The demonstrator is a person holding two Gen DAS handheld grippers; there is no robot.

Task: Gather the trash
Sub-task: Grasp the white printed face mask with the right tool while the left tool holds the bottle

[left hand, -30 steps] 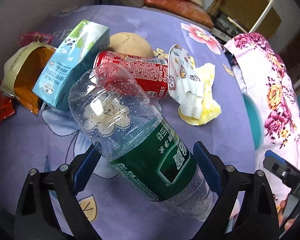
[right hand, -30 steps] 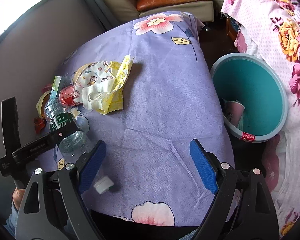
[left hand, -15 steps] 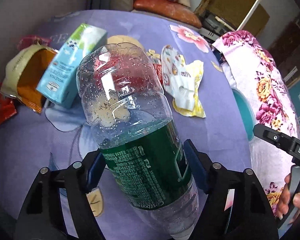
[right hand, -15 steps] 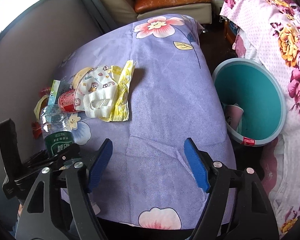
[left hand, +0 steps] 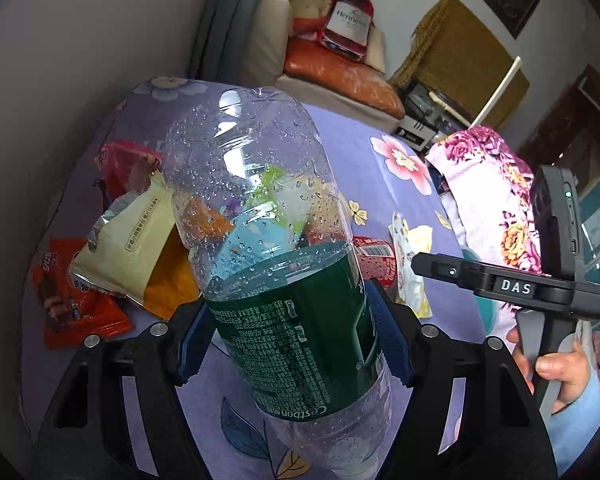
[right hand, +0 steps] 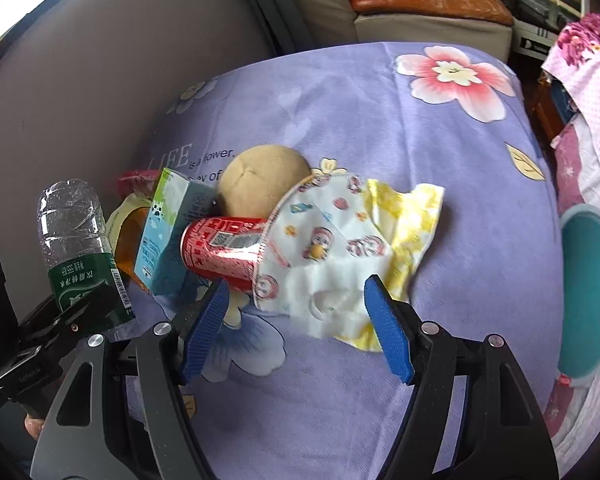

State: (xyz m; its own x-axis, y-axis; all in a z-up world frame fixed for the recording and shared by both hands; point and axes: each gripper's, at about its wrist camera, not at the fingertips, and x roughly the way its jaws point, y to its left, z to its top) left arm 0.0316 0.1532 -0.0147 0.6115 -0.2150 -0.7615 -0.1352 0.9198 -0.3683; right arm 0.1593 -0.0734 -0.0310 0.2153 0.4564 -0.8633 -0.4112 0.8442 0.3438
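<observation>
left gripper (left hand: 290, 336) fingers pinch green-label water bottle (left hand: 276, 264); jaws just closing. right gripper (right hand: 298, 328) fingers spread, closing over cartoon face mask (right hand: 320, 248); pinch mask alone, clear of red can (right hand: 222, 248).

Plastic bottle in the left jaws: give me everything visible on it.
The plastic bottle is clear, thin and dented, beaded with droplets inside, apparently empty. A dark green label with white print wraps its middle. The left gripper clamps it at the label, blue pads on both sides. It is held off the purple cloth, base up and away, neck end toward the camera.
</observation>
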